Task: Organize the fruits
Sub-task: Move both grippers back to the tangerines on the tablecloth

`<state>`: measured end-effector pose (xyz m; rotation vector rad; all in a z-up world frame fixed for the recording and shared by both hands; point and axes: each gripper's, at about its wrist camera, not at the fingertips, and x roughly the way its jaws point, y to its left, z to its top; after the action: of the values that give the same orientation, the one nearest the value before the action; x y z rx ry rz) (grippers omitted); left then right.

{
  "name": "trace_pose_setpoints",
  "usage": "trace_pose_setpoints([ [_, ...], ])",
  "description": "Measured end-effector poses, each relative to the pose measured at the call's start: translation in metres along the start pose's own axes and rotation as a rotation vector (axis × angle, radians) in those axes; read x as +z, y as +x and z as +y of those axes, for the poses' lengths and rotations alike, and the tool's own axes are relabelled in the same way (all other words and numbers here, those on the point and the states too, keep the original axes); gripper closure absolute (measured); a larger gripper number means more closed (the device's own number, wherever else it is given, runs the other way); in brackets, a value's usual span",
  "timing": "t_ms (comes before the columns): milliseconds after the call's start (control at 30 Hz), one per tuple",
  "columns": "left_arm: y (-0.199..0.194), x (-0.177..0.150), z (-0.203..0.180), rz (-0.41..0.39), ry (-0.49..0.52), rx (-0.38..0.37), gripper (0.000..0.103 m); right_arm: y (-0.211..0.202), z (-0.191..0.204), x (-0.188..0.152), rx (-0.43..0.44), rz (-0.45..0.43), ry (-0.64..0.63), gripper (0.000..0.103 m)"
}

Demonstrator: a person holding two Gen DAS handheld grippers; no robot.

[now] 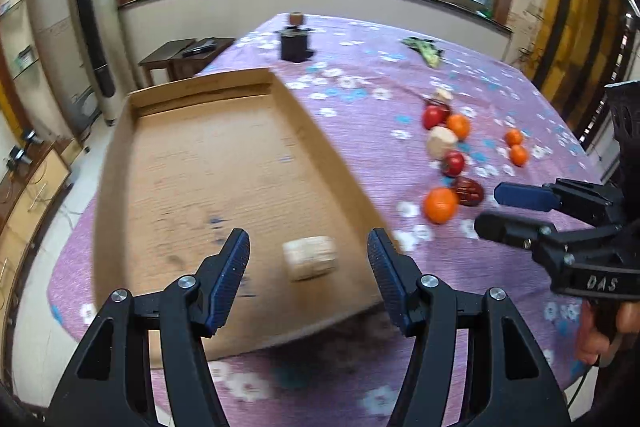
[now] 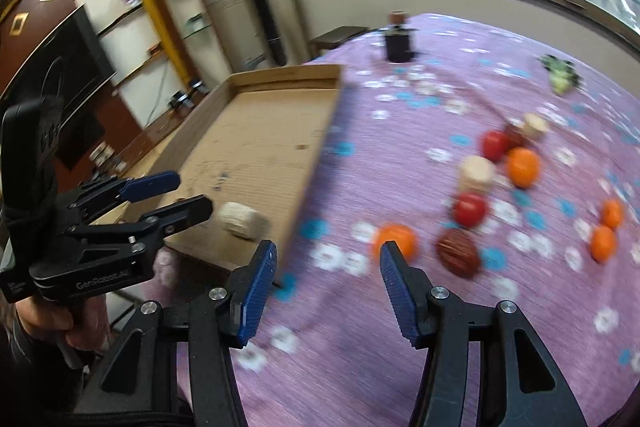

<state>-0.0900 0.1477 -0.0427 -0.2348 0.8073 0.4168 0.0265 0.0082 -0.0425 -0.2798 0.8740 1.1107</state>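
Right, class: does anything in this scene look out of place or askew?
Yes. One pale cylindrical piece lies tipped on its side alone in the cardboard tray, near its front edge, while the other fruits, such as the orange, remain scattered on the purple tablecloth.

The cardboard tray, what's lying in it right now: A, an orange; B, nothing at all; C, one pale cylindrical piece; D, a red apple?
C: only a pale cylindrical piece lies on the floor of the cardboard tray; the oranges and red fruits sit outside on the purple tablecloth.
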Motion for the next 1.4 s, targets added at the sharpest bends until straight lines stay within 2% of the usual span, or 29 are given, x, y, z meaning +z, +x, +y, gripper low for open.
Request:
trace_pose_setpoints([
  [367, 0.006, 0.006, -0.063, 0.01, 0.091, -0.095, 0.043, -0.041, -0.066, -0.021, -0.11, -0.04, 0.112, 0.047],
  [833, 0.04, 0.009, -0.101, 0.07, 0.158, -0.138, 0.043, -0.057, -0.128, -0.039, -0.214, -0.072, 0.237, 0.047],
  [967, 0.054, 0.013, -0.107, 0.077, 0.174, -0.118, 0.043, -0.051, -0.149, -0.035, -0.248, -0.071, 0.264, 0.047],
  [1400, 0.097, 0.02, -0.109, 0.143, 0.156, -0.13, 0.043, -0.002, -0.193, -0.009, -0.332, -0.024, 0.289, 0.048],
])
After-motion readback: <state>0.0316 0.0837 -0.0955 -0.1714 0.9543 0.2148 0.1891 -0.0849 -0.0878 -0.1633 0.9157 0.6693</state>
